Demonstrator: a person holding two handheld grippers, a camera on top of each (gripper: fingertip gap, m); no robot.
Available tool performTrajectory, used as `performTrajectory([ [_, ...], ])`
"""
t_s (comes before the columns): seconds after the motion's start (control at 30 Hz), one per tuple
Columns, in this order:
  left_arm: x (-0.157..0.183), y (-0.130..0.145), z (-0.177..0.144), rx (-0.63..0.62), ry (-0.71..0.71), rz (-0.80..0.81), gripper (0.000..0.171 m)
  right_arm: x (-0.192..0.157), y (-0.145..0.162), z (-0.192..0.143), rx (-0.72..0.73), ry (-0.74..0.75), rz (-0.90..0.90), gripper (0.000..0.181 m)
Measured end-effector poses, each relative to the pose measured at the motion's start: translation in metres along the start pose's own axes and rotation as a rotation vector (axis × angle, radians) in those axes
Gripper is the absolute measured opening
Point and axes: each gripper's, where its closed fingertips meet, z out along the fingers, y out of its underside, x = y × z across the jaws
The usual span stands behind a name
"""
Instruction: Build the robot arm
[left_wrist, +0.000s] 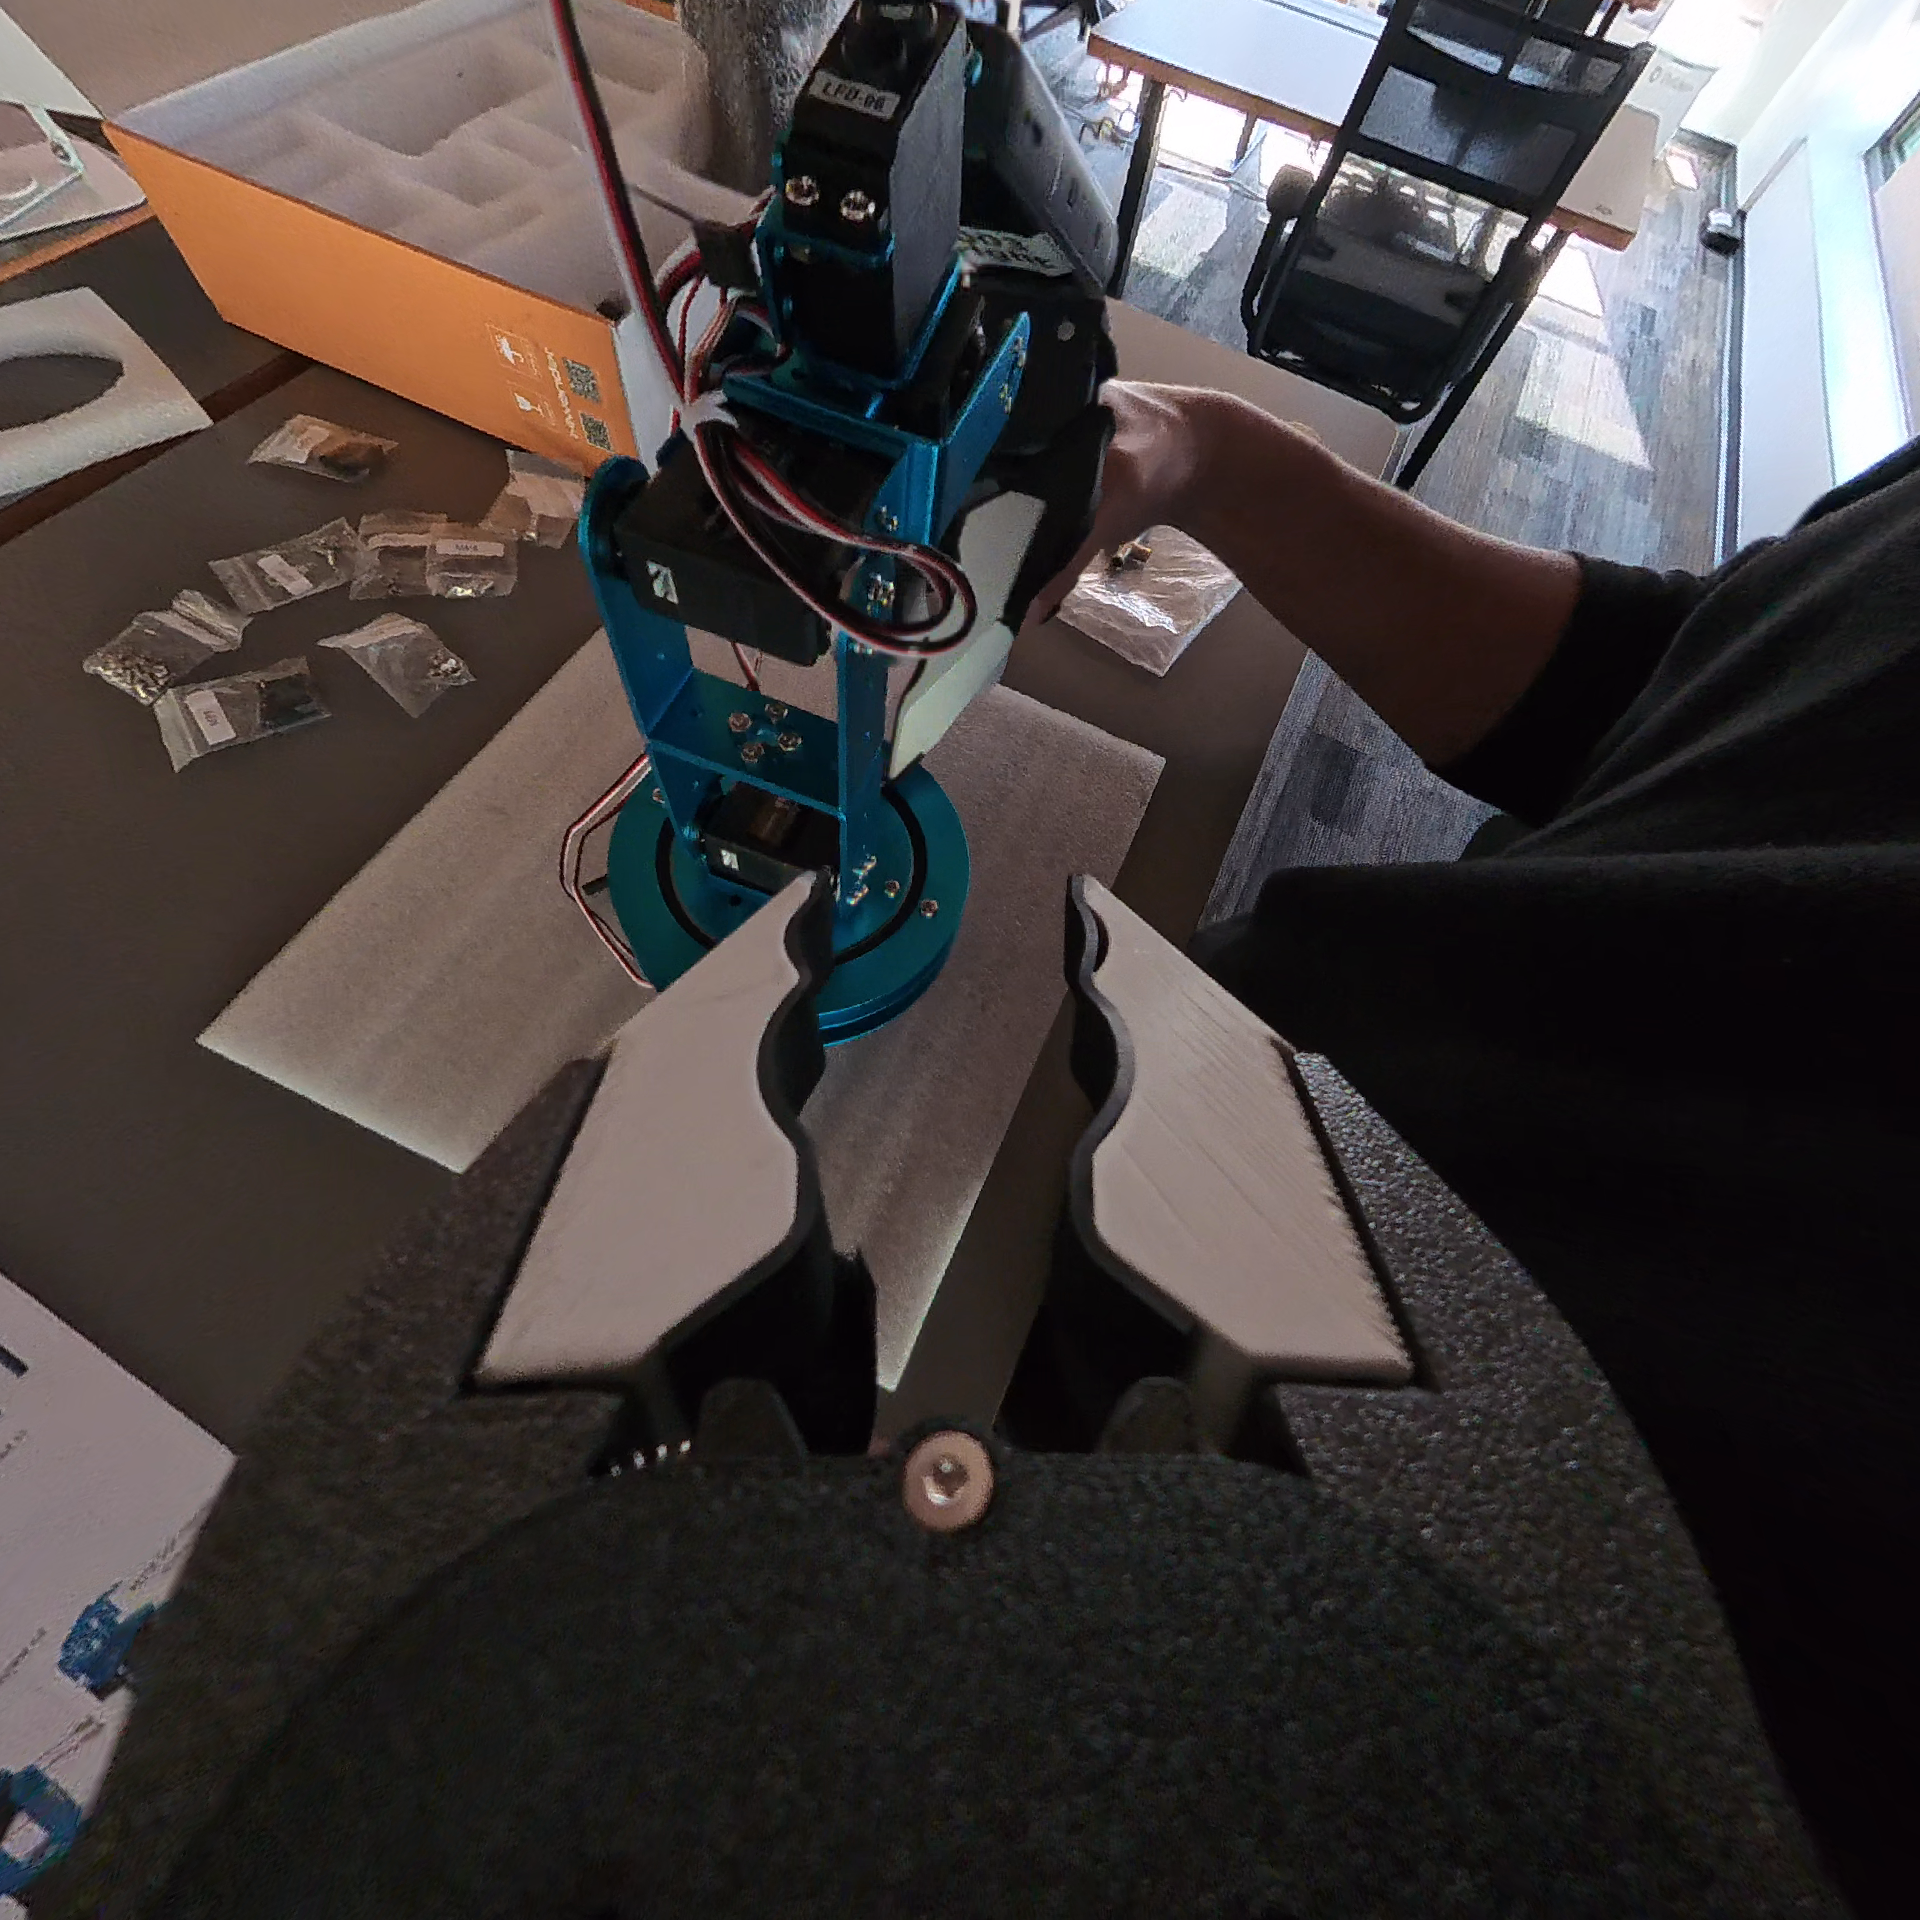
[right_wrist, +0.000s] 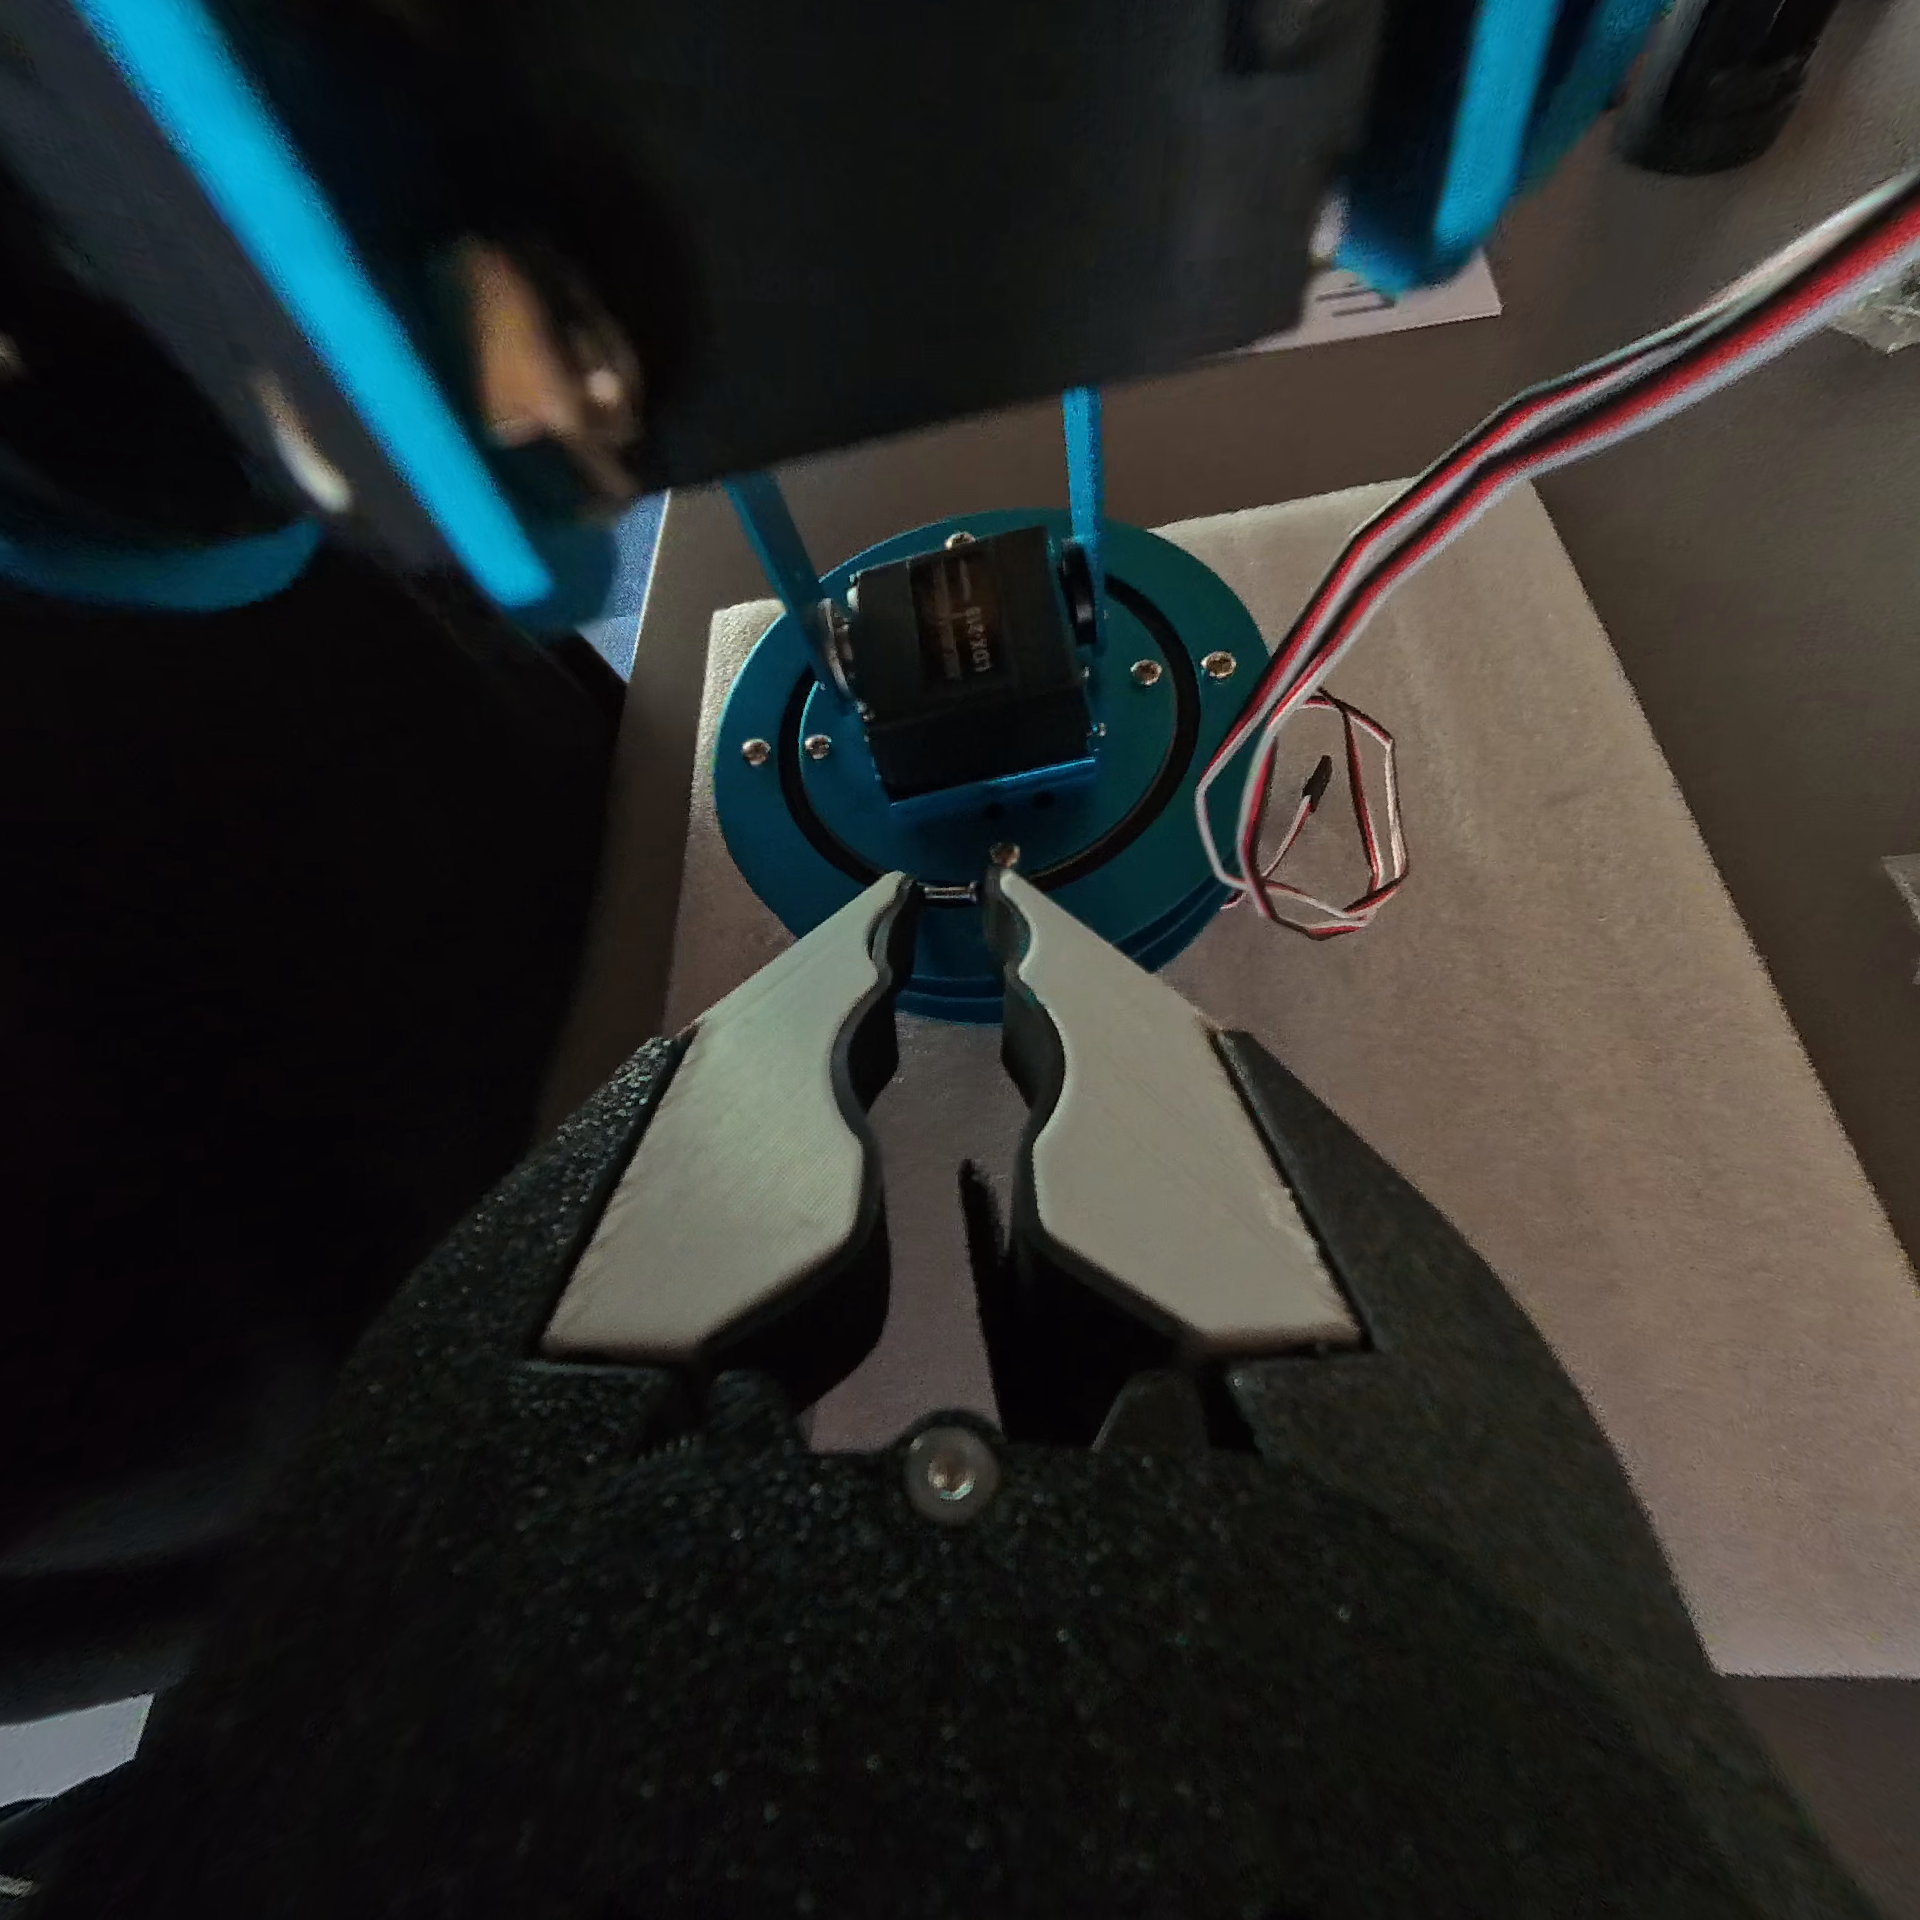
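My right claw (right_wrist: 948, 883) pinches a small metal screw-like part (right_wrist: 948, 891) over the blue robot arm's round base (right_wrist: 774, 821), on a foam pad (right_wrist: 1455, 1039) on the counter. Tiny, hard, slippery, I judge. My left claw (left_wrist: 945, 883) gapes empty beside it.

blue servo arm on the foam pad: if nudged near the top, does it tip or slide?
Probably tips: the blue servo arm is tall, with black servos stacked high above a narrow round base. The foam pad likely grips rather than slides. Loose servo wires look floppy and could snag.
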Motion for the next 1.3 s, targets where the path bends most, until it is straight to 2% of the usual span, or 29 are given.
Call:
performTrajectory([
  [0.13,0.0,0.005,-0.002,0.001,-0.007,-0.016,0.044,-0.002,0.0,0.0,0.002,0.031,-0.002,0.009],
  [0.2,0.0,0.007,-0.004,0.004,-0.007,-0.019,0.044,-0.002,0.0,0.002,-0.001,0.046,-0.012,0.002],
  [0.57,-0.003,0.009,-0.004,0.007,-0.001,-0.034,0.044,-0.002,0.001,0.001,-0.009,0.141,0.004,0.0],
  [0.7,-0.004,0.006,-0.007,0.022,-0.006,-0.034,0.044,-0.002,-0.005,-0.007,0.071,0.208,0.013,0.0],
  [0.8,-0.004,0.005,-0.009,0.026,-0.013,-0.03,0.044,-0.001,-0.011,-0.03,0.165,0.295,0.051,0.0],
  [1.0,-0.003,0.008,-0.007,0.015,-0.01,-0.047,0.044,0.003,0.04,-0.053,0.092,0.45,0.179,0.0],
  [1.17,0.0,0.015,-0.002,-0.009,-0.004,-0.054,0.044,0.012,0.111,-0.047,-0.124,0.558,0.293,0.0],
  [1.3,0.003,0.017,0.0,-0.017,-0.002,-0.062,0.044,0.006,0.117,-0.05,-0.127,0.558,0.309,0.003],
])
